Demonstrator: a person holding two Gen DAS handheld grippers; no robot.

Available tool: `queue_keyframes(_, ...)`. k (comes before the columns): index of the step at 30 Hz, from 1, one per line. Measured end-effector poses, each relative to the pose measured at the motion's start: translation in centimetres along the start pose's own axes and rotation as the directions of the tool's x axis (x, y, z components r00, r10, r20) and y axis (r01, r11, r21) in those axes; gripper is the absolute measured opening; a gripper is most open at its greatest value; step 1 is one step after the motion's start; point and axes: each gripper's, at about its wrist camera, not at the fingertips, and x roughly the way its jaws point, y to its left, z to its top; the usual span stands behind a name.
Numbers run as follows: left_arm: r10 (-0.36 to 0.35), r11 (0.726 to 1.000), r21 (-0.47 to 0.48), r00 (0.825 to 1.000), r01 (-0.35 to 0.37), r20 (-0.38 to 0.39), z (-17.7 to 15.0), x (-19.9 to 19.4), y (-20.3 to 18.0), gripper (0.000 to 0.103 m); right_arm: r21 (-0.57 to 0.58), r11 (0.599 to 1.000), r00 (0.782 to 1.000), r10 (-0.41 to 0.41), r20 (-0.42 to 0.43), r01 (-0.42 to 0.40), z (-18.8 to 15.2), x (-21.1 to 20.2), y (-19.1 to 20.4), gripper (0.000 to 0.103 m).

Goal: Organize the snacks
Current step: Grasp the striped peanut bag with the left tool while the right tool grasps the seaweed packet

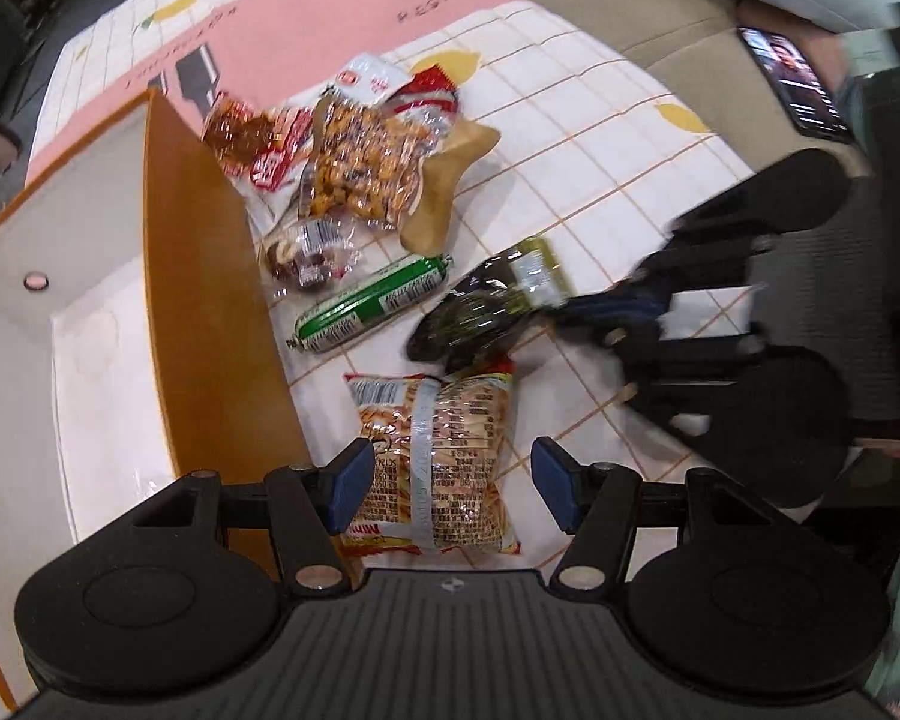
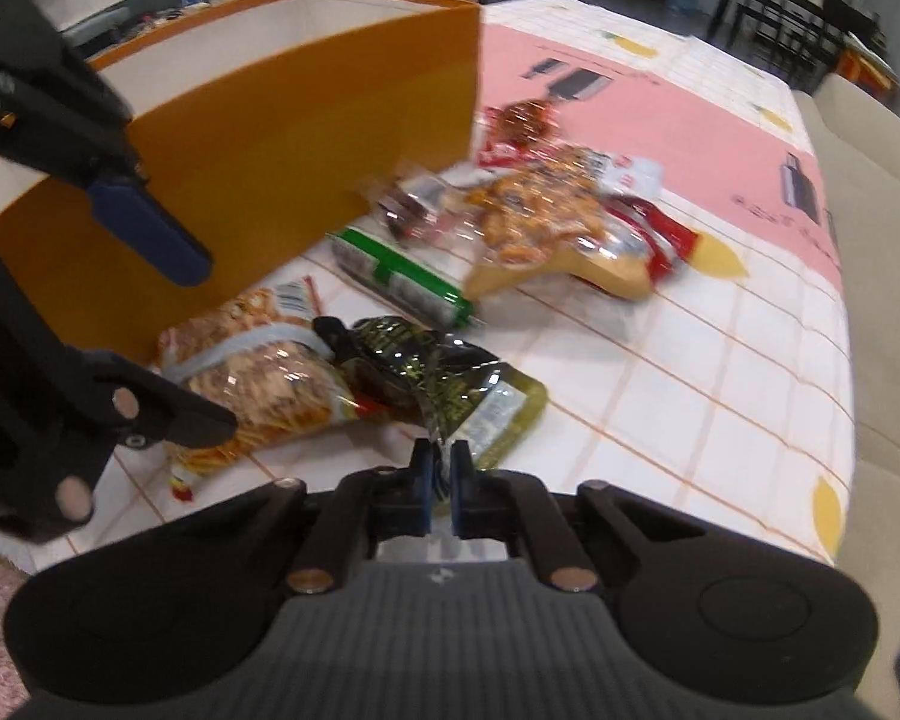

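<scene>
Spread across a tiled, lemon-print tablecloth [image 2: 720, 372] beside an orange box [image 2: 306, 138]: a heap of snack packets. Pinched shut in the right gripper [image 2: 441, 468], a crinkled edge of the dark green packet [image 2: 450, 378], light, floppy, slick foil, best taken by that seam; wide open, the left gripper [image 1: 444, 486], straddling the orange noodle packet [image 1: 444, 462], brittle inside.

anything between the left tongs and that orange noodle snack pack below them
Nothing visible. The left tongs hang open right over the orange snack pack, one finger on each side. The dark green packet, pinched by the right tongs, overlaps only the pack's far end, and the orange box stands beside it.
</scene>
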Motion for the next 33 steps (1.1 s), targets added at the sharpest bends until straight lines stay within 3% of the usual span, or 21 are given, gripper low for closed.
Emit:
queue_keyframes(8,0.093,0.996,0.016,0.992,-0.092,-0.084,0.5,2.6,-1.8,0.08,0.09,0.993,0.993,-0.072,-0.098,0.08,-2.0,-1.6,-2.2,0.0)
queue_keyframes(14,0.165,0.986,0.028,0.979,-0.163,-0.117,0.4,4.5,-2.1,0.08,0.073,0.994,0.993,-0.07,-0.097,0.078,-3.2,-2.5,-2.0,0.004)
queue_keyframes(15,0.16,0.987,0.024,0.98,-0.158,-0.116,0.3,4.6,-2.0,0.08,0.058,0.995,0.993,-0.074,-0.087,0.079,-3.2,-2.6,-1.8,0.006)
queue_keyframes(17,0.157,0.988,0.016,0.981,-0.156,-0.112,0.2,4.6,-1.9,0.08,0.02,0.997,0.995,-0.075,-0.065,0.077,-3.1,-2.7,-1.2,0.02)
queue_keyframes(19,0.151,0.988,0.008,0.982,-0.151,-0.111,0.2,4.6,-1.7,0.078,-0.023,0.996,0.996,-0.083,-0.034,0.082,-3.1,-3.0,-0.6,0.039)
queue_keyframes(21,0.151,0.988,-0.002,0.983,-0.152,-0.107,0.1,4.7,-1.7,0.072,-0.086,0.99,0.994,-0.109,-0.001,0.108,-3.2,-2.9,0.2,0.046)
queue_keyframes(28,0.096,0.994,-0.042,0.995,-0.097,-0.038,0.1,4.3,-1.2,0.055,-0.268,0.951,0.987,-0.135,0.084,0.152,-3.6,-2.3,2.5,0.048)
queue_keyframes(33,-0.021,0.993,-0.113,0.999,0.024,0.033,0.4,3.5,-0.2,0.048,-0.301,0.94,0.985,-0.131,0.113,0.159,-3.4,-1.8,3.0,0.048)
